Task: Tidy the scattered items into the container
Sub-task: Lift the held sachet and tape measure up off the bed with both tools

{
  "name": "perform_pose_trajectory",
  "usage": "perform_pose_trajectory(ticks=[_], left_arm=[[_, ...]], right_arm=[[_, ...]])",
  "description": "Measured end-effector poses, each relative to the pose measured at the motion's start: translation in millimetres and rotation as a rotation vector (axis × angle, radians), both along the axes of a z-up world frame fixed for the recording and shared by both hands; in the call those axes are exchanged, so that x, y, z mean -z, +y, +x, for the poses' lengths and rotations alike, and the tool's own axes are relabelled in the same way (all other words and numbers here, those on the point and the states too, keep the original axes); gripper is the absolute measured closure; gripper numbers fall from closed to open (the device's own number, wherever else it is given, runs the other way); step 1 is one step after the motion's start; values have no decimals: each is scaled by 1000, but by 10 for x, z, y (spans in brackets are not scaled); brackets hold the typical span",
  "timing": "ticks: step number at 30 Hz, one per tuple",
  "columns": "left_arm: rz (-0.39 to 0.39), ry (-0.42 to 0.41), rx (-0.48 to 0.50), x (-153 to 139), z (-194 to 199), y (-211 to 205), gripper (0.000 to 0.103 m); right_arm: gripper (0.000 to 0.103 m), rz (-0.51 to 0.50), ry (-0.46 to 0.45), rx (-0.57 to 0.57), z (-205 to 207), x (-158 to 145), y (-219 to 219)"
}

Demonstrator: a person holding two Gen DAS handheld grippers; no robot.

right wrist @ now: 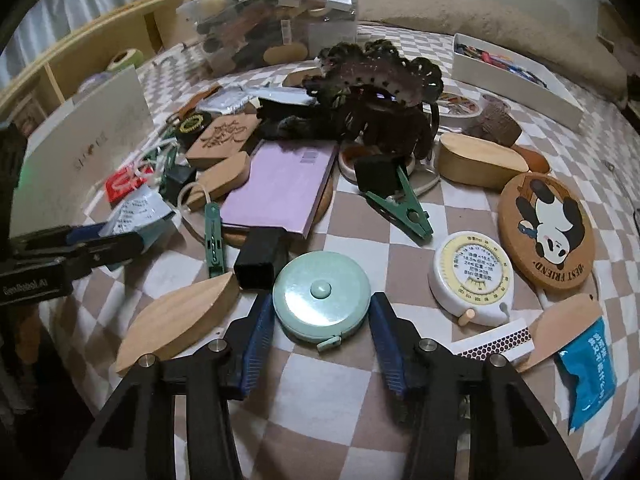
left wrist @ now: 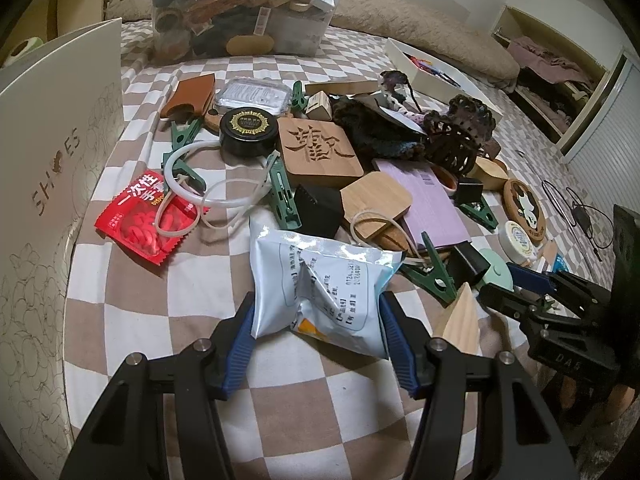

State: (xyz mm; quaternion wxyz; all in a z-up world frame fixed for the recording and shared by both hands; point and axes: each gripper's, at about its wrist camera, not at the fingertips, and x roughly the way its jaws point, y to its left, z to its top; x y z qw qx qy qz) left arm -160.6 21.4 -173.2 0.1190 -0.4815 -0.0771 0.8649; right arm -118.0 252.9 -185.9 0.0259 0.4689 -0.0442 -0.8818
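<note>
My left gripper (left wrist: 318,316) has its jaws clamped on a crumpled pale-blue foil packet (left wrist: 320,280), which buckles between the blue pads just above the checked bedspread (left wrist: 132,292). My right gripper (right wrist: 322,322) has its jaws set on either side of a round mint tape measure (right wrist: 322,300) lying on the bedspread, and I cannot tell whether the pads press on it. Beyond both lies the scattered pile, with a purple notebook (right wrist: 280,188) and a panda coaster (right wrist: 546,232) in it, and the clear container (left wrist: 244,12) stands at the far side, already heaped with items.
</note>
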Motion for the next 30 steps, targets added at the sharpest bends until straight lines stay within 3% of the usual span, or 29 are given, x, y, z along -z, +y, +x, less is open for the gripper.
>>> perform_pose_trajectory(ticks=[23,30], left_arm=[[50,101,-18,-284,124,-51,44],[74,150,-16,-487,195,-40,44]], right_arm=[[53,-79,131,57,122,-300,126],[53,-84,182,83,176,-477,114]])
